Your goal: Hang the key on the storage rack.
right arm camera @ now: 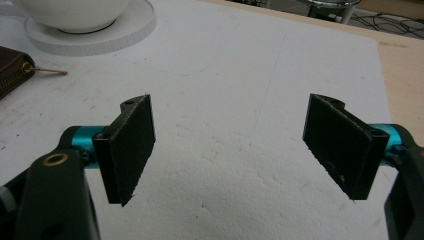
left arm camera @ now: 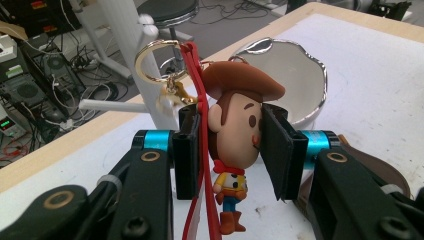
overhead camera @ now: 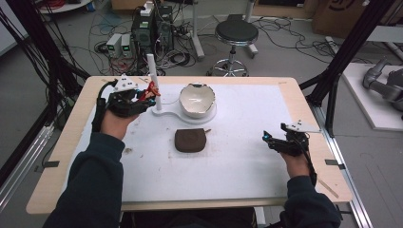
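From the high view, the left gripper [overhead camera: 148, 98] sits at the far left of the white mat [overhead camera: 247, 161], just beside the thin white upright post [overhead camera: 153, 78] of a white stand [overhead camera: 178, 113]. Something small and red hangs at its tip, too small here to identify. A white bowl [overhead camera: 197, 99] with an uneven rim rests on the stand's round base. In front of it, near the mat's middle, lies a brown zip pouch [overhead camera: 190, 140]. The right gripper [overhead camera: 271, 140] is held low over the mat's right side, well apart from the pouch. The person's dark sleeves enter from the bottom edge and are cut off there.

In the left gripper view, the jaws are closed on the head of a cowboy figure keychain [left arm camera: 235, 132], one pad at the back of the head and one at the face. Part of the face is hidden behind the right pad. Its red strap [left arm camera: 200, 150] runs up to a gold ring [left arm camera: 155, 62] and down out of frame. The bowl [left arm camera: 300, 80] stands behind the figure, and a corner of the pouch [left arm camera: 372, 167] shows past the right jaw.

In the right gripper view, the jaws stand wide apart with nothing but bare mat [right arm camera: 230, 100] between them. The pouch [right arm camera: 12, 70] is cut off at the left edge, its zip pull trailing onto the mat. The bowl's foot [right arm camera: 75, 20] and the round base are cropped at the top.
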Motion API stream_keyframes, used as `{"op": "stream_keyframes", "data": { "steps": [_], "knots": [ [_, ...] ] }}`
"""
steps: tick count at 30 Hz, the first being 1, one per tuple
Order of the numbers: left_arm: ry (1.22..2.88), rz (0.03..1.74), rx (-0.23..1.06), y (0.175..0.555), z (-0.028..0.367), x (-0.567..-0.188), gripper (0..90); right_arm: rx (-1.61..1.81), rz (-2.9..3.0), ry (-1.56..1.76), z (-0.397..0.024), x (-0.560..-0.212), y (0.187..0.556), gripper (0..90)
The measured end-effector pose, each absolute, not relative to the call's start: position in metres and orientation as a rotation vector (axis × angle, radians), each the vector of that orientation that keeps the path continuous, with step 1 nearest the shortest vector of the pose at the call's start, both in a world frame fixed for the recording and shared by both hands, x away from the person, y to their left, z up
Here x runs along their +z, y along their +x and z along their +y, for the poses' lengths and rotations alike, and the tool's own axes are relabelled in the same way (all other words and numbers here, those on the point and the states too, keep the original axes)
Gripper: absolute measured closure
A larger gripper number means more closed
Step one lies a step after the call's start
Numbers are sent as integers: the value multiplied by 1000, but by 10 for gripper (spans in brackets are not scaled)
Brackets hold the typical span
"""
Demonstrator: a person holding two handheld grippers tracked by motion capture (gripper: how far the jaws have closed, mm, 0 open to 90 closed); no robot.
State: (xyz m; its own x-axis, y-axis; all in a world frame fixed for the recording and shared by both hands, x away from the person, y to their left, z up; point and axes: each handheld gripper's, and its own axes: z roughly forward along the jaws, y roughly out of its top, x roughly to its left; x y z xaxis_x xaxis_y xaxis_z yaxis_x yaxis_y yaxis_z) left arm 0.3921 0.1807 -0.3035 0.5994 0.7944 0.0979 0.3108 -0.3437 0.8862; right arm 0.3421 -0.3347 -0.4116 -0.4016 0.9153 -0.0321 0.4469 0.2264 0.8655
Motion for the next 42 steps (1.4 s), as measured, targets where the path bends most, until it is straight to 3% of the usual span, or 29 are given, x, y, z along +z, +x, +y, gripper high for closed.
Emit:
{"op": "stream_keyframes", "data": {
  "steps": [12,26,30,34,38,42],
  "knots": [
    [1948,912,661,408,174,-288,614,1102,1952,1243,-335,-412,342,211],
    [1898,976,636,419,179,-317,603,1102,1954,1240,-335,-412,342,211],
    [1847,1009,629,414,187,-327,457,1101,1953,1240,-335,-412,342,211],
    [1761,1040,594,401,203,-342,388,1100,1956,1242,-335,-412,342,211],
    [1669,1047,598,384,219,-360,260,1096,1955,1237,-335,-412,342,211],
    [1606,980,604,366,236,-384,189,1086,1959,1234,-332,-412,343,211]
  ]
}}
